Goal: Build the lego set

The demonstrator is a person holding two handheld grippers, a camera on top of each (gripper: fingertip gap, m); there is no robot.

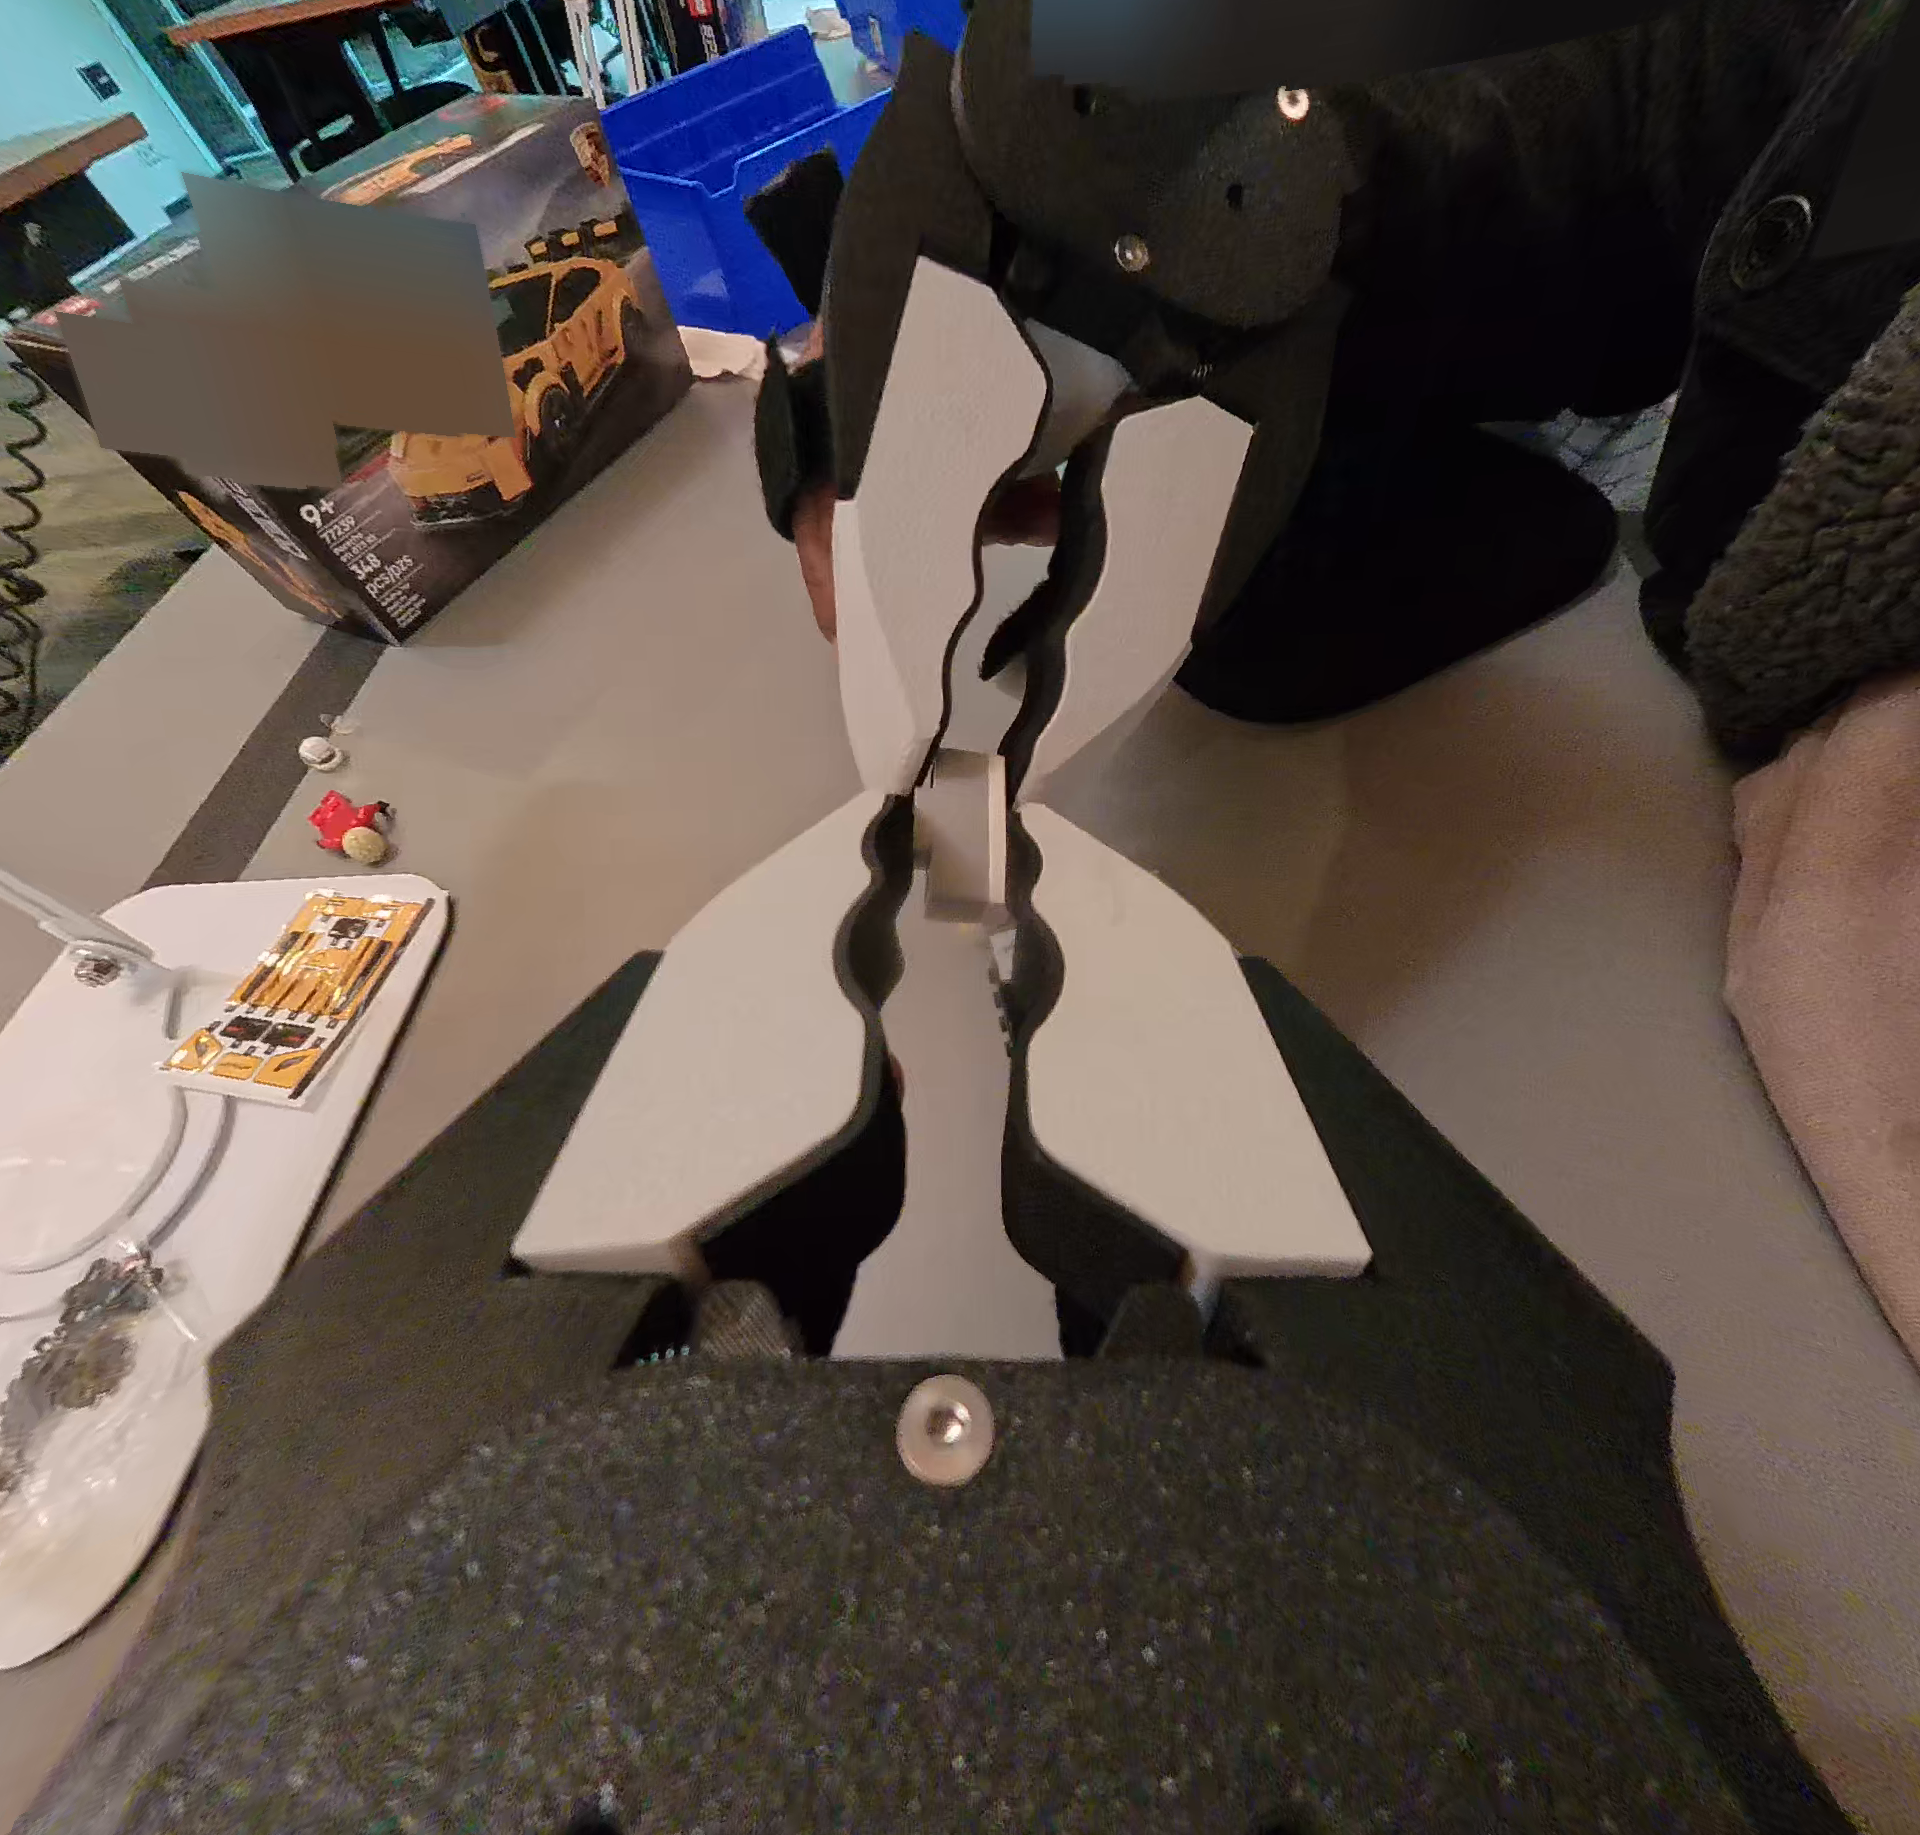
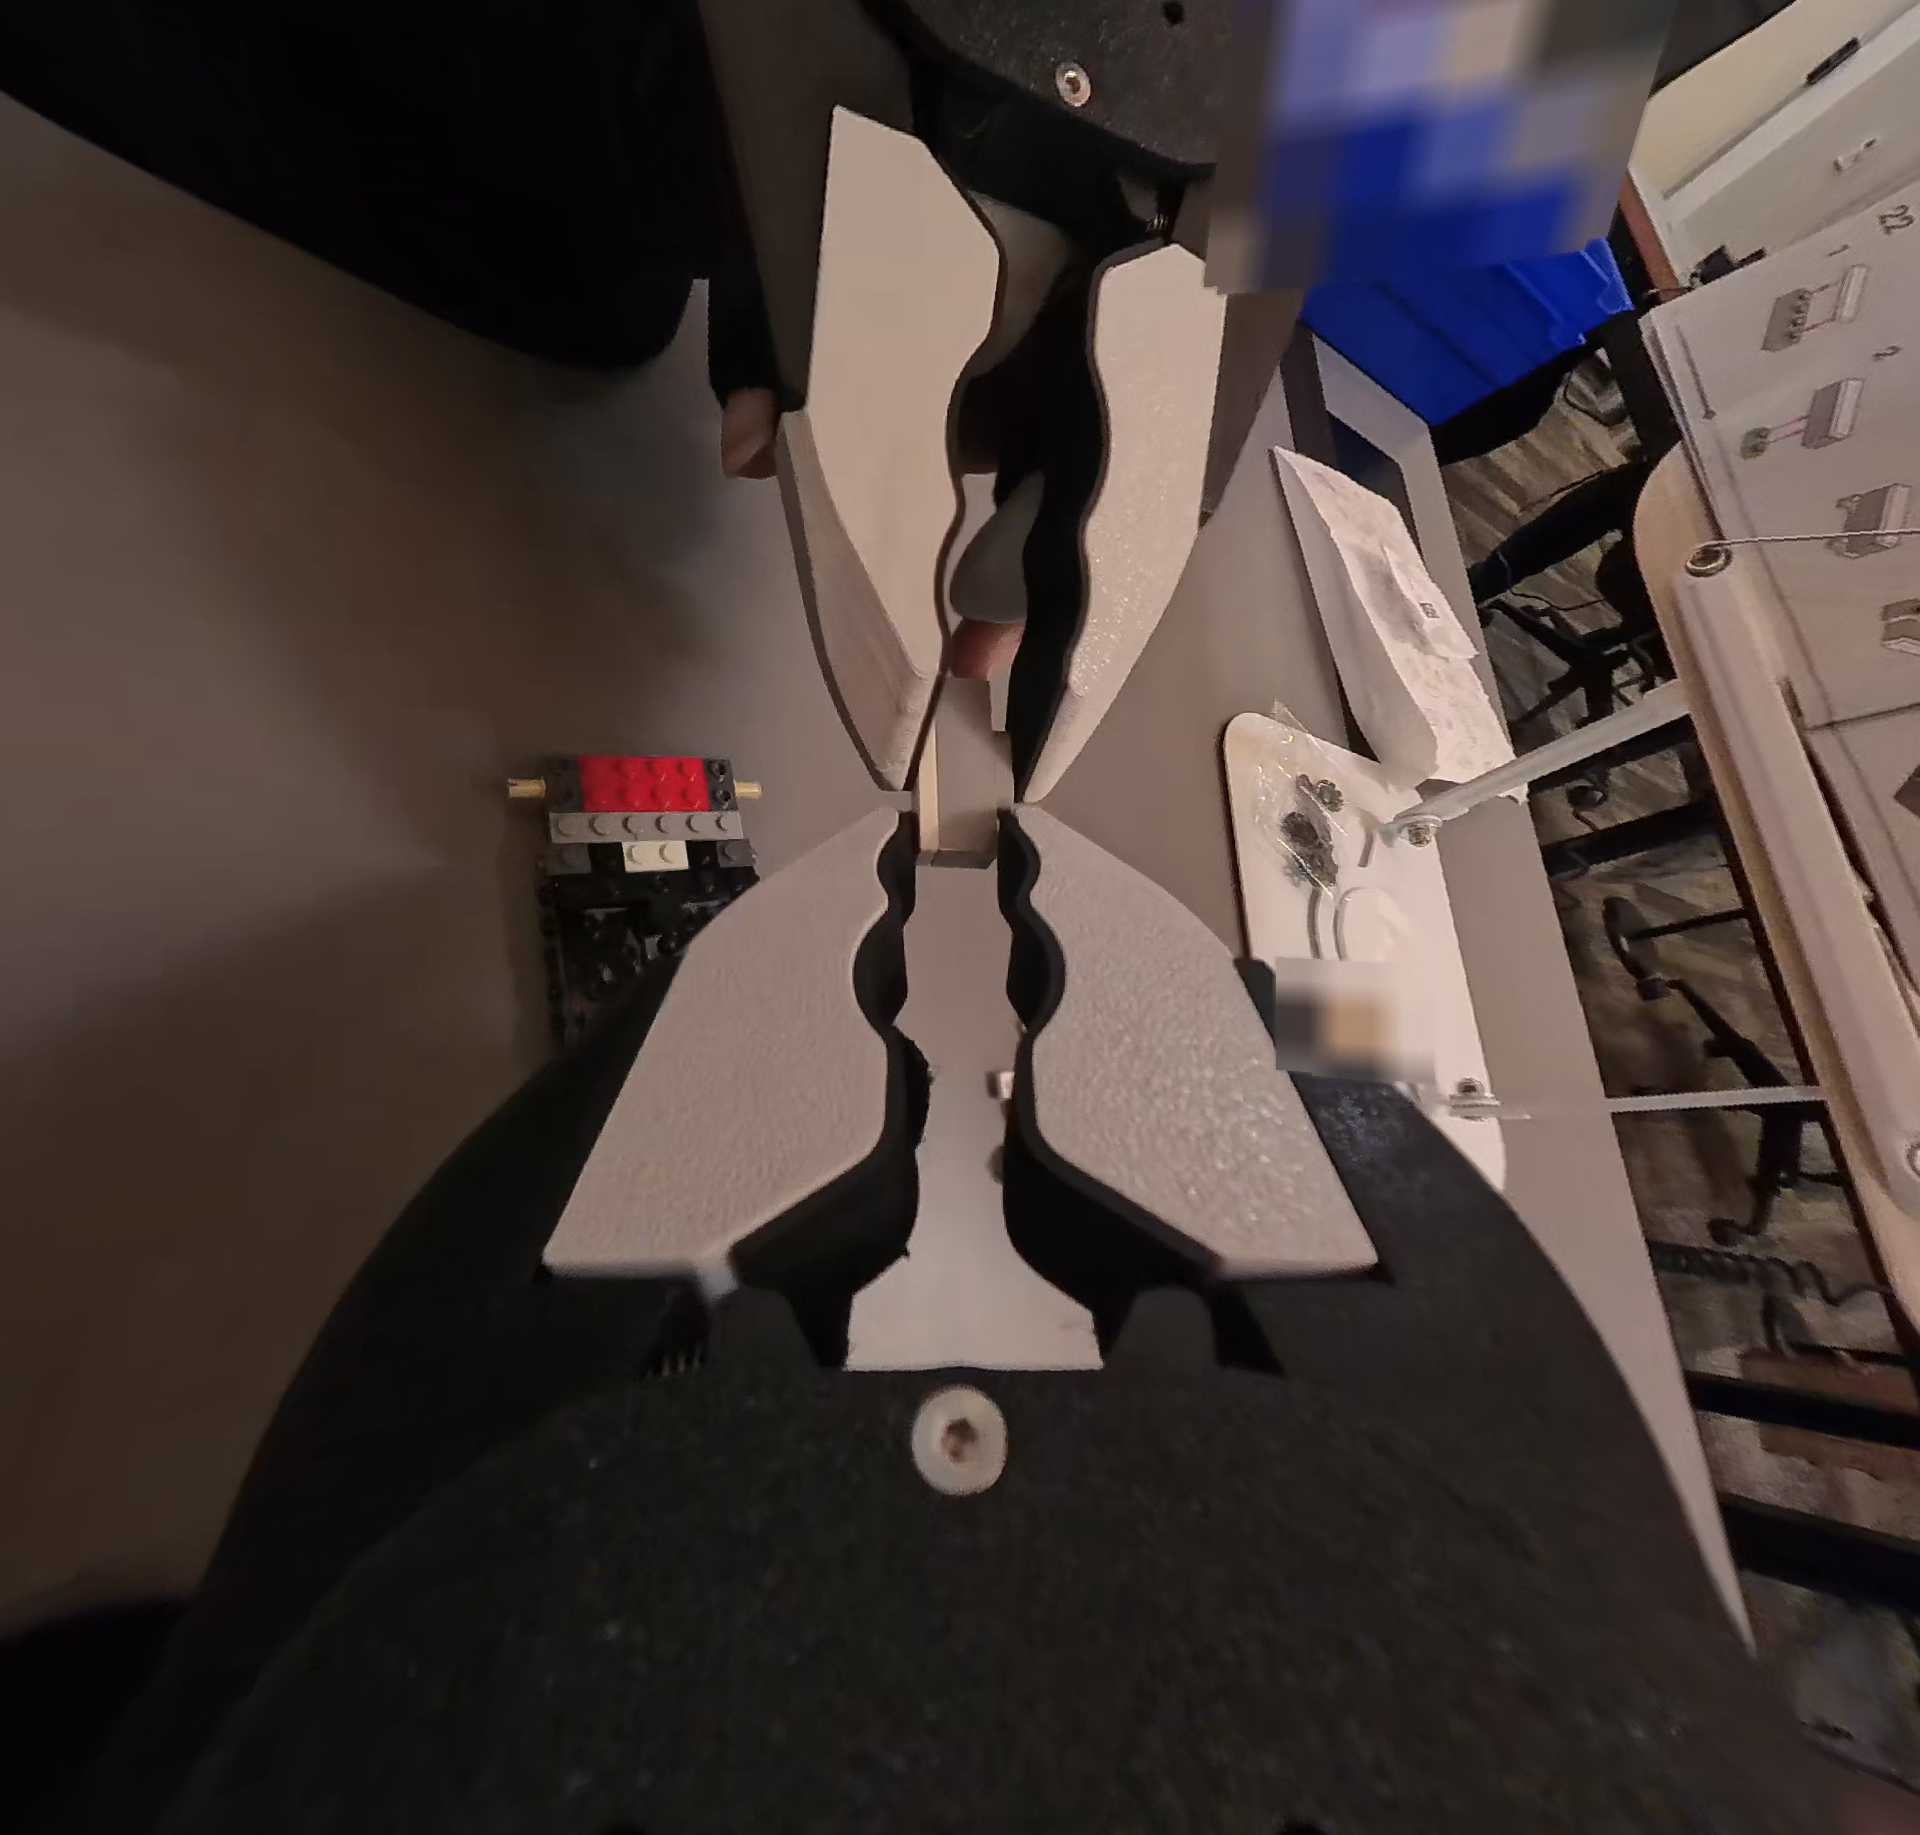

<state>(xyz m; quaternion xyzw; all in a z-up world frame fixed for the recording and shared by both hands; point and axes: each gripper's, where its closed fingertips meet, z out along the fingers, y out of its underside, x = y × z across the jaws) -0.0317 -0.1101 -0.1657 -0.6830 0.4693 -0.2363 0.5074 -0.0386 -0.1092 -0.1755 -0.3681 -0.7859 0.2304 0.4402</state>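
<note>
My two grippers meet tip to tip above the grey table, with a small light grey Lego piece (image 1: 964, 840) between them. My left gripper (image 1: 961, 814) is closed on its near end. My right gripper (image 1: 974, 762) comes in from the far side and is closed on its other end. In the right wrist view the piece (image 2: 961, 798) stands between my right gripper (image 2: 961, 829) and my left gripper (image 2: 966, 772). A partly built model (image 2: 639, 829) with a red brick, grey plates and a black chassis lies on the table left of the grippers.
The set's box (image 1: 499, 362) stands at the back left, with blue bins (image 1: 727, 164) behind it. A sticker sheet (image 1: 301, 996), a small red piece (image 1: 348, 824) and a bag of dark parts (image 1: 83, 1338) lie on the left. An instruction booklet (image 2: 1818, 435) stands on the right. From either gripper's tips it is about 30 cm to the small red piece (image 1: 348, 824).
</note>
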